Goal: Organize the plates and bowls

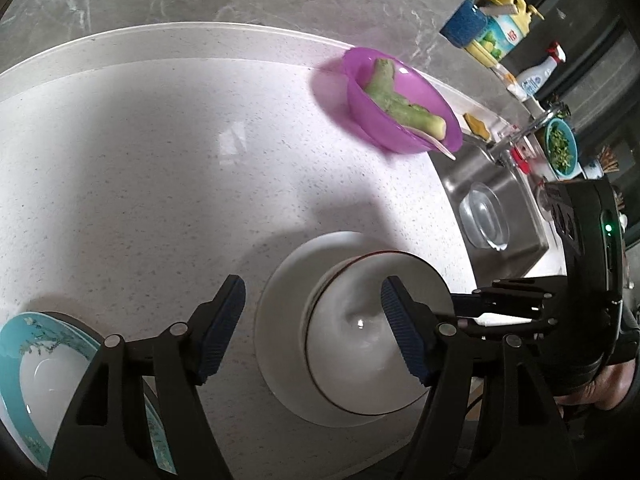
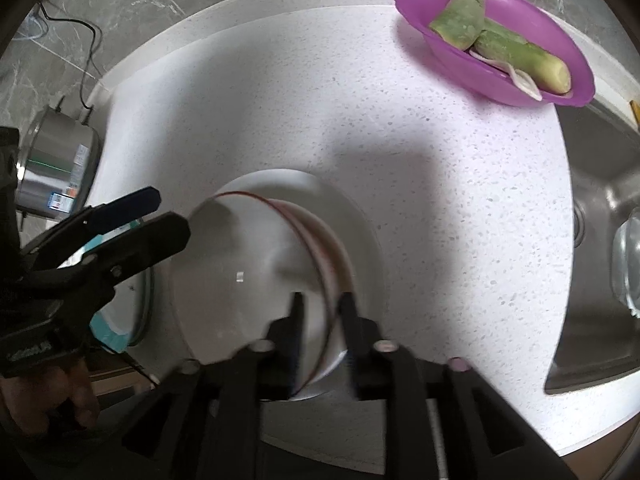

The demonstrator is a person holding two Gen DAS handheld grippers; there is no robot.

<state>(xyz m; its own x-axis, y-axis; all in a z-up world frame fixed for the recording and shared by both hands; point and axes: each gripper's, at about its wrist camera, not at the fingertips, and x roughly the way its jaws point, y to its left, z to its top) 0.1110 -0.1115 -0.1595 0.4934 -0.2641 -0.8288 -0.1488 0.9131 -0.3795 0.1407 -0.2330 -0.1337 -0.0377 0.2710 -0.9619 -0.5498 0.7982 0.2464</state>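
White bowls nested on a plate; both claws let go.

On the speckled tabletop (image 1: 140,152) a white bowl with a thin red rim (image 1: 360,332) sits tilted inside another bowl on a white plate (image 1: 280,320), so this stack looks nearly made. The left claw (image 1: 314,330) stands wide with nothing between its pads, hanging just over the plate's near edge. The right claw (image 2: 320,320) is part open, its jaws straddling the red-rimmed bowl's (image 2: 248,272) wall without clearly pressing it; blur hides the contact. Still left, as I judge it: a teal-rimmed floral dish (image 1: 28,356) just beside the stack, and perhaps the purple bowl (image 1: 400,100) holding green vegetable pieces, well apart near the sink (image 1: 460,176).
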